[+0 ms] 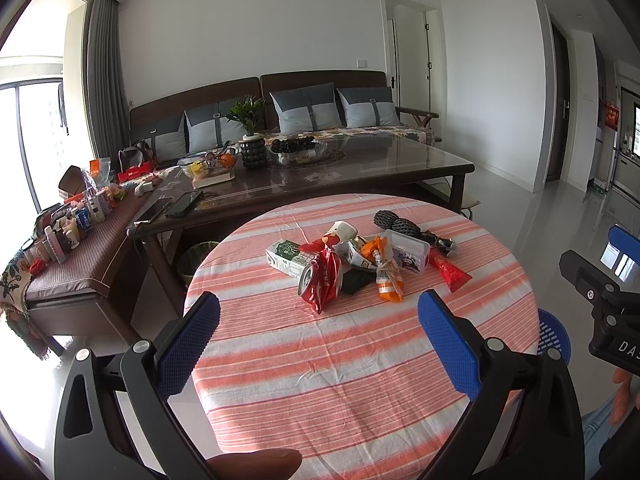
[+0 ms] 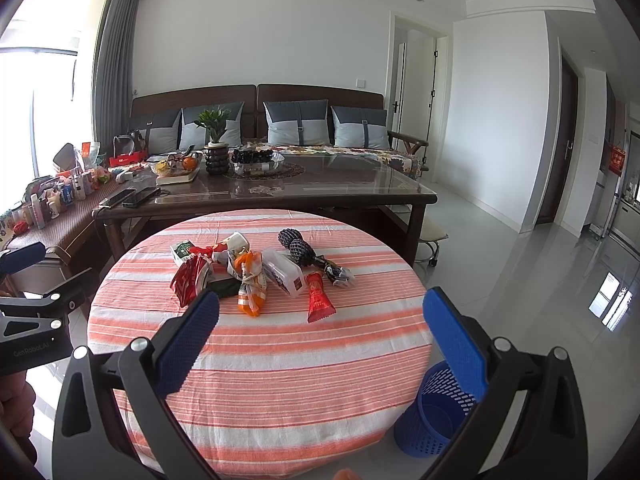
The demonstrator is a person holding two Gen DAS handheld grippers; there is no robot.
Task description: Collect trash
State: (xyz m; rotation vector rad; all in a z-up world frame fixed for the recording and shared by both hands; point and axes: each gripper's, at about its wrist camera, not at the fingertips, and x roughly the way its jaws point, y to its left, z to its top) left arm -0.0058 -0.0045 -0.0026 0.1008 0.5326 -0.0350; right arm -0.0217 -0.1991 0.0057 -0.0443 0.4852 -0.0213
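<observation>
Sunlit living room, a sofa and a dark coffee table behind, and up front a round counter (image 1: 360,360) under an orange-striped cloth.

From the left wrist view, the left claw (image 1: 320,340) stands wide and empty above the near edge of the counter, well short of the trash pile (image 1: 360,264) heaped at the middle. Nearest to it is a crushed red can (image 1: 316,280), with a green-and-white milk carton (image 1: 286,258) just behind and an orange wrapper (image 1: 388,276) to the right. The rim of the blue bin (image 1: 554,336) peeks out past the counter's right edge.

From the right wrist view, the right claw (image 2: 320,332) is likewise wide, holding nothing. A red sachet (image 2: 318,298) lies alone at the pile's near right, with a clear plastic tub (image 2: 286,274) just behind it. The blue bin (image 2: 432,412) stands on the floor at the counter's right, under the right finger.

I judge the first pick not yet begun. The lone sachet suits the right claw best: come down flat, pinch across its narrow width, lift clear, then swing right to the bin. Leave tangled pieces until the loose ones are gone.
</observation>
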